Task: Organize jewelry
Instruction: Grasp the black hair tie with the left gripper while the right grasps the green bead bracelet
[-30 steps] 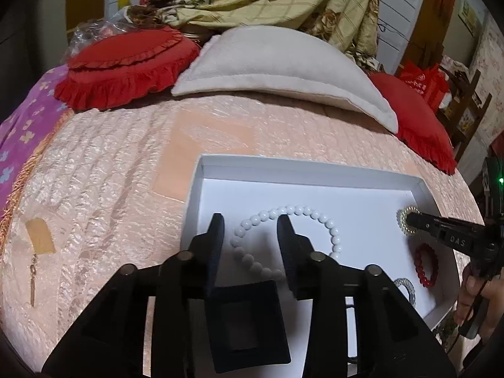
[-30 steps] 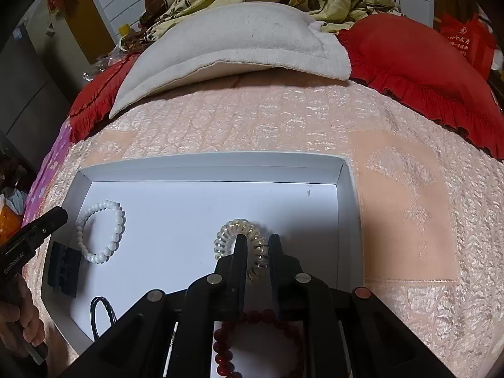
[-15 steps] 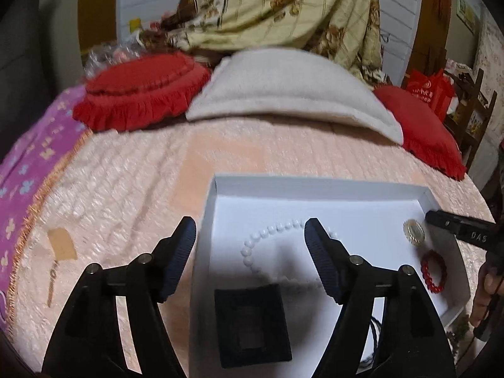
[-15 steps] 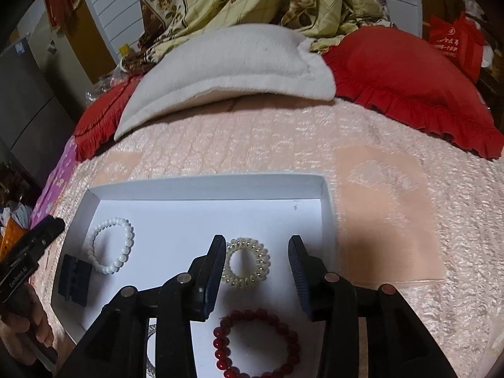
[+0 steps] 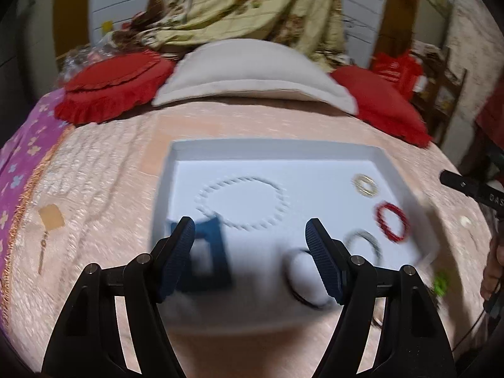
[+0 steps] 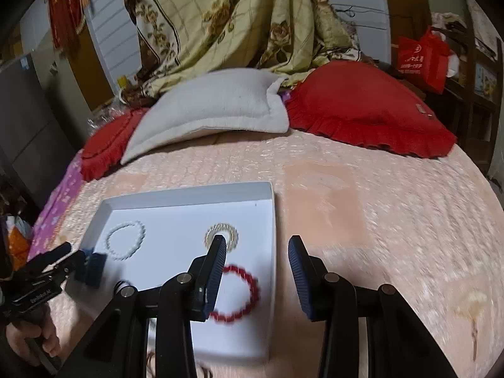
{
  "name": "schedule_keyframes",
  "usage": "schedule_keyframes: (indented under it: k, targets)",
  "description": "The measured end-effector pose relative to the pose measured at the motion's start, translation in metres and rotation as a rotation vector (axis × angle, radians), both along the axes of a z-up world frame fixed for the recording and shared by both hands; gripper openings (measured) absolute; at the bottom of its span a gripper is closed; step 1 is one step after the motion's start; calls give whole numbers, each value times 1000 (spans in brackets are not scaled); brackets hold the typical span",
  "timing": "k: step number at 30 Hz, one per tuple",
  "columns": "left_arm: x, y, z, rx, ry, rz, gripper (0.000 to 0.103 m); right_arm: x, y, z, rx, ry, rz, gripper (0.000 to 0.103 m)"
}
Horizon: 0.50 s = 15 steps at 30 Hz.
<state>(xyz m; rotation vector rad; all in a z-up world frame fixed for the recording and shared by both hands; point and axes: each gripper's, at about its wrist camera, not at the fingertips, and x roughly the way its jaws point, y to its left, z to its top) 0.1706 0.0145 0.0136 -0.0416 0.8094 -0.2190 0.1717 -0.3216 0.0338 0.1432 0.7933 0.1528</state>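
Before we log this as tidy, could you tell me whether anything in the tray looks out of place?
Nothing stands out: the white bead bracelet, coil hair tie and red bead bracelet lie flat and apart inside the white tray.

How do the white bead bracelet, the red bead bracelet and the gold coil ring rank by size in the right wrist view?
1. Red bracelet, though it lies nearest the camera, so its lead is unsure.
2. White bracelet, farther back.
3. Gold coil ring, clearly smallest, partly behind a finger.
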Motion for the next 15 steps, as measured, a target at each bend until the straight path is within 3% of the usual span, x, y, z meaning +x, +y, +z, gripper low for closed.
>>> schedule_keyframes:
  k: [8, 15]
  targets:
    - [-72, -54, -12, -7, 30, -227, 73, -79, -37, -11, 17, 21, -50, 39]
    - [-86, -89, -38, 30, 85, -335, 71, -105, -56, -47, -39, 112, -57, 40]
